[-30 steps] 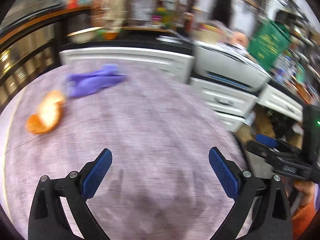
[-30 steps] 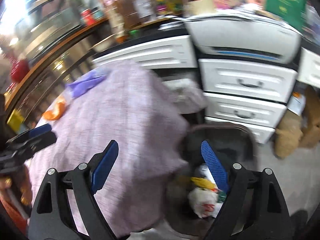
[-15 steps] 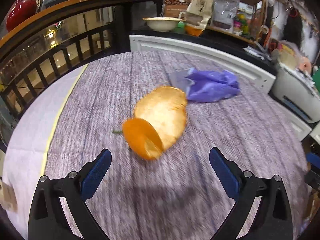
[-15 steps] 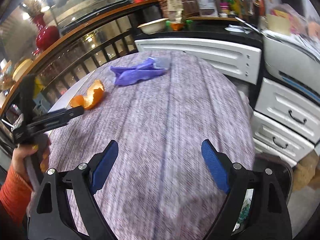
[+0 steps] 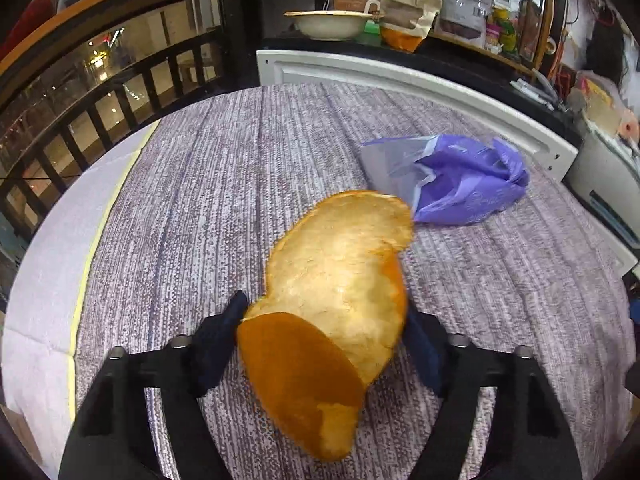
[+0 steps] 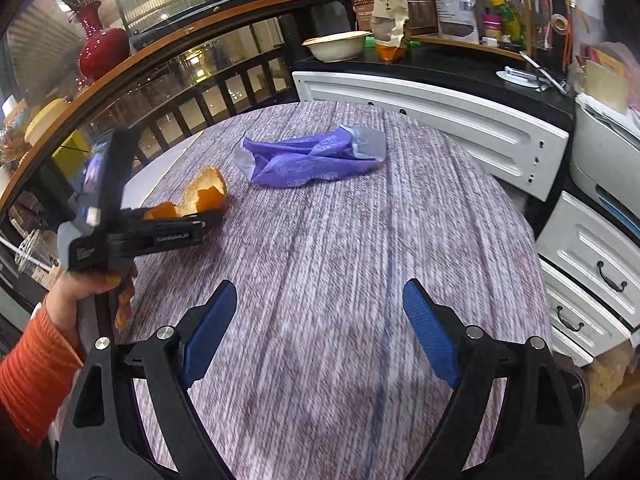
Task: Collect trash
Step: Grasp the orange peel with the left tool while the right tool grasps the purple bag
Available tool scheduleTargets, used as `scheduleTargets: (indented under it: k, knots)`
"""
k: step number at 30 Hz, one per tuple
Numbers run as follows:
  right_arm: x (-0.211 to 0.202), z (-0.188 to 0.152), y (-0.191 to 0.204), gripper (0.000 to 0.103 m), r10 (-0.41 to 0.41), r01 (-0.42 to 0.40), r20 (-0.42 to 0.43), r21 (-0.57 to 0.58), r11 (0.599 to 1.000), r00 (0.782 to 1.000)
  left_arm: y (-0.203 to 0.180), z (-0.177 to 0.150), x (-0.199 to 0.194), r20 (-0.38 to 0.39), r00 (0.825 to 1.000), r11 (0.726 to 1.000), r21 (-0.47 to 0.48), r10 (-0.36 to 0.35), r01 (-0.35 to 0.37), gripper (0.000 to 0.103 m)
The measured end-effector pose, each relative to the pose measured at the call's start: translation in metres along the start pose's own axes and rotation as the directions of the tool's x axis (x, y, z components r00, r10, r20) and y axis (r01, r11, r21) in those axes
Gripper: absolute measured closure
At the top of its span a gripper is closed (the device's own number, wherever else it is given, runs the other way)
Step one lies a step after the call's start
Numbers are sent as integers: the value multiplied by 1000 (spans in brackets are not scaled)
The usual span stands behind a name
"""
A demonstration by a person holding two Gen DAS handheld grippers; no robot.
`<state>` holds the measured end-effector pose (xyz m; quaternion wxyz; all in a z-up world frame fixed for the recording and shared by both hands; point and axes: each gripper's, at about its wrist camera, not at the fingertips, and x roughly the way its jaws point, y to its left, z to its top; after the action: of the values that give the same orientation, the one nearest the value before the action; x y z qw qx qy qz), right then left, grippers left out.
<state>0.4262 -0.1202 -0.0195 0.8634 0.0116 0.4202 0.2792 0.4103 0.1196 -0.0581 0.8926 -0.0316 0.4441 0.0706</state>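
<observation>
A large orange peel (image 5: 332, 304) lies on the round table with the purple-grey cloth (image 5: 200, 200), between the fingers of my left gripper (image 5: 324, 340). The jaws stand wide, one at each side of the peel, not clamped on it. A crumpled purple plastic bag (image 5: 460, 188) lies just beyond the peel. In the right wrist view the left gripper (image 6: 208, 216) reaches the peel (image 6: 200, 196) at the table's left, with the bag (image 6: 312, 160) further back. My right gripper (image 6: 320, 328) is open and empty over the near middle of the table.
White drawer cabinets (image 6: 592, 264) stand to the right of the table, a white counter front (image 6: 420, 96) behind it. A bowl (image 6: 336, 44) and snack bags sit on the dark counter. A wooden railing (image 5: 100, 92) curves round the left. A bin rim (image 6: 580, 392) shows at the lower right.
My left gripper has moved forward until the orange peel sits between its fingers. My right gripper has swung from the bin to face the table and moved slightly closer.
</observation>
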Motion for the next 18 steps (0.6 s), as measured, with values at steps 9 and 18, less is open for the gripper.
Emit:
scheduleTargets:
  k: [9,18]
  knots:
    - [33,23,13,19,-9,8,-26,-19,1000,1000,4,-1,-14,42,998,996,-80,-40,43,63]
    - [68,57,11,19,-28,28,-33,-7,1000,999,11,-9,-37,82,991,983,-145,-101,112,68]
